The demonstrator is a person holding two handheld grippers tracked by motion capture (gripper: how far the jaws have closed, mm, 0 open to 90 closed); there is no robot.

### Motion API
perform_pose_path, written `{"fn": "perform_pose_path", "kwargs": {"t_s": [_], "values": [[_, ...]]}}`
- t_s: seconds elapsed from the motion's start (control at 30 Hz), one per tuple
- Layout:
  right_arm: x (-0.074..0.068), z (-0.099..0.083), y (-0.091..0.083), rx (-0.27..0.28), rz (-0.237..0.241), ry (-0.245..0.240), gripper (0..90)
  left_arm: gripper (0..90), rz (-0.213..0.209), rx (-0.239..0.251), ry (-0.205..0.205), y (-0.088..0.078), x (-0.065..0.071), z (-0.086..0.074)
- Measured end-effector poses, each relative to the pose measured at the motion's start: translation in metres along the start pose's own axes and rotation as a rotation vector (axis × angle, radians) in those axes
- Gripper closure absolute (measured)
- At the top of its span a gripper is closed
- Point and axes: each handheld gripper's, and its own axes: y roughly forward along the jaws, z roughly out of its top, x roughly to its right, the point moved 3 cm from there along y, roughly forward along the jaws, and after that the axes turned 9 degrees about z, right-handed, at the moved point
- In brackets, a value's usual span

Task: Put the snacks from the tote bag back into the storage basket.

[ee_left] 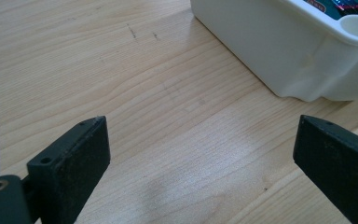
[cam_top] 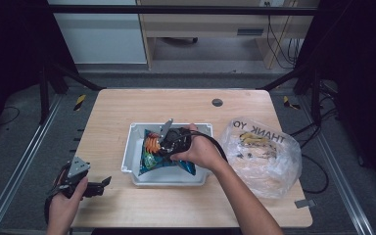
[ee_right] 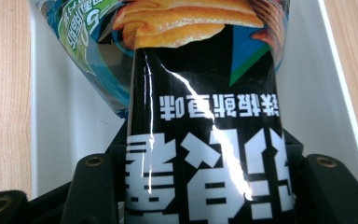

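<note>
A glossy snack can (ee_right: 205,140) stands between the black jaws of the right gripper (ee_right: 205,205) in the right gripper view. Its wrap is black with large white printed characters, upside down in that frame, and a picture of orange crisps near the upper edge. The jaws are clenched on its lower sides, and a bright streak of light runs down its curved, smooth face. Its long axis runs from the bottom of that frame to the top, pointing away from the gripper. Behind it lies a crinkled blue and green foil packet (ee_right: 81,42) at the upper left.

In the high view the can is hidden under the right gripper (cam_top: 169,142) and the hand (cam_top: 198,152) that bears it, at the centre of the frame, inside a white plastic tub (cam_top: 129,152). The tub is rectangular, with rounded corners and smooth matte walls. The blue foil packet (cam_top: 149,159) lies in it with orange print showing.

The table (cam_top: 127,105) is pale wood with fine straight grain. At the right of the frame a wrinkled clear plastic bag (cam_top: 269,156) with dark lettering sits just beside the tub.

The left gripper (cam_top: 95,188) rests at the lower left, well apart from the tub. In the left gripper view its matte black jaws stand wide and released over bare wood, with the tub's corner (ee_left: 307,60) at the upper right.
</note>
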Motion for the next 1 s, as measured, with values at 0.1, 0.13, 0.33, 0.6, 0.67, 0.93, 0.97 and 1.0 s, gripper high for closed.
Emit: {"fn": "perform_pose_path", "kwargs": {"t_s": [0.1, 0.13, 0.33, 0.6, 0.67, 0.93, 0.97, 1.0], "values": [[0.0006, -0.0006, 0.0012, -0.002, 0.001, -0.005, 43.9, 3.4, 0.000, 0.000, 0.000, 0.0000, 0.0000, 0.0001], [0.0007, -0.0006, 0.0015, -0.002, 0.001, -0.004, 43.9, 3.4, 0.000, 0.000, 0.000, 0.0001, 0.0000, 0.0001], [0.0010, -0.0013, 0.0040, -0.014, 0.004, 0.001, 43.9, 3.4, 0.000, 0.001, 0.000, 0.0000, 0.0000, 0.0002], [0.0040, -0.0050, 0.0070, -0.024, 0.004, 0.010, 43.9, 3.4, 0.000, 0.000, 0.001, 0.0002, 0.0001, 0.0003], [0.0053, -0.0062, 0.0072, -0.026, 0.006, 0.015, 43.9, 3.4, -0.001, 0.000, 0.002, -0.0001, 0.0001, 0.0003], [0.0086, -0.0090, 0.0072, -0.019, 0.009, 0.032, 43.7, 3.4, -0.001, 0.002, 0.001, 0.0003, 0.0002, 0.0005], [0.0088, -0.0091, 0.0073, -0.020, 0.011, 0.032, 43.6, 3.4, -0.001, 0.002, 0.001, 0.0003, 0.0003, 0.0005], [0.0091, -0.0093, 0.0074, -0.021, 0.011, 0.035, 43.6, 3.4, -0.001, 0.002, 0.001, 0.0002, 0.0003, 0.0005]]}}
